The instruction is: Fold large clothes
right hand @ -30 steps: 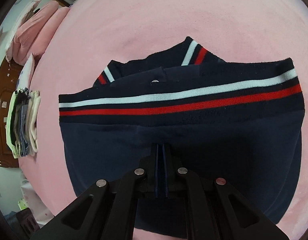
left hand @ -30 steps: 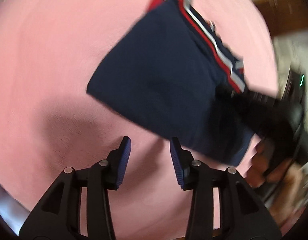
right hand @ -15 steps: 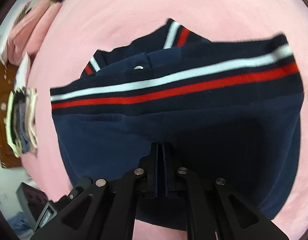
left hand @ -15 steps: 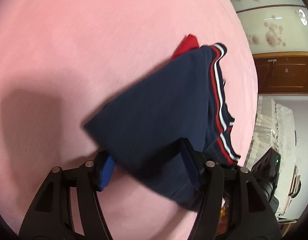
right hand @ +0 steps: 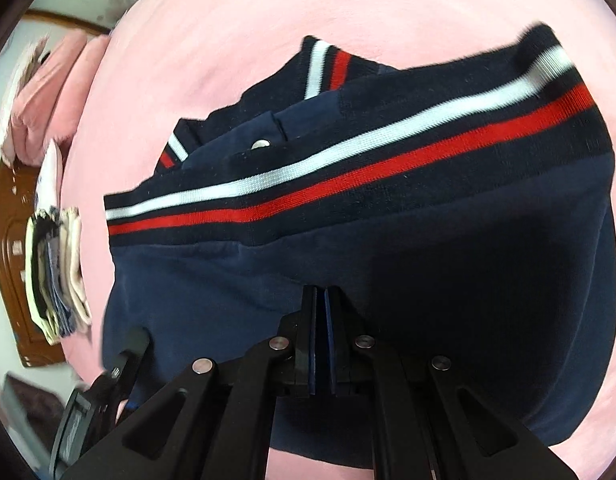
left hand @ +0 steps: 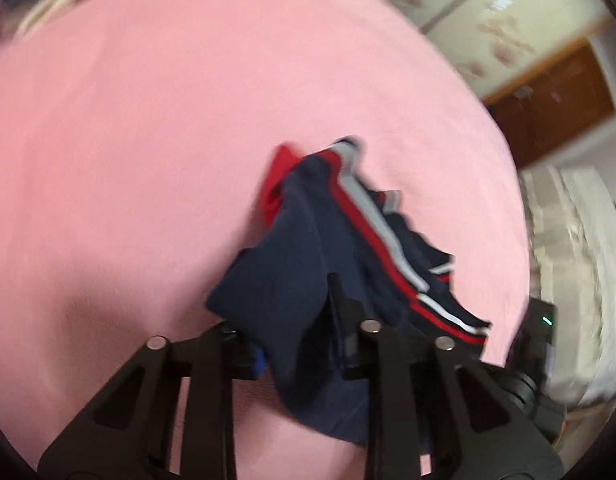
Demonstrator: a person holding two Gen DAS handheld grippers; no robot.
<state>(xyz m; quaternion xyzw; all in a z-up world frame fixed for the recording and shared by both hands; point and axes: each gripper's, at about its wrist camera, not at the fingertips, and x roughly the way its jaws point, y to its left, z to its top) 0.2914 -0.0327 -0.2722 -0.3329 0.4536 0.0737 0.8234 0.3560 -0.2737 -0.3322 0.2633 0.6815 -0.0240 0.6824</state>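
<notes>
Nothing here can be read. The navy garment carries only plain white and red stripes and a bare metal snap, no lettering or logo. The stacked folded clothes at the bed's edge and the wooden cabinet show no legible words, numbers or signs.

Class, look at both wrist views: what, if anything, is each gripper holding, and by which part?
The right gripper has its jaws shut on the navy jacket's plain body edge, below the striped hem. The left gripper jaws straddle a corner; closure unclear.
</notes>
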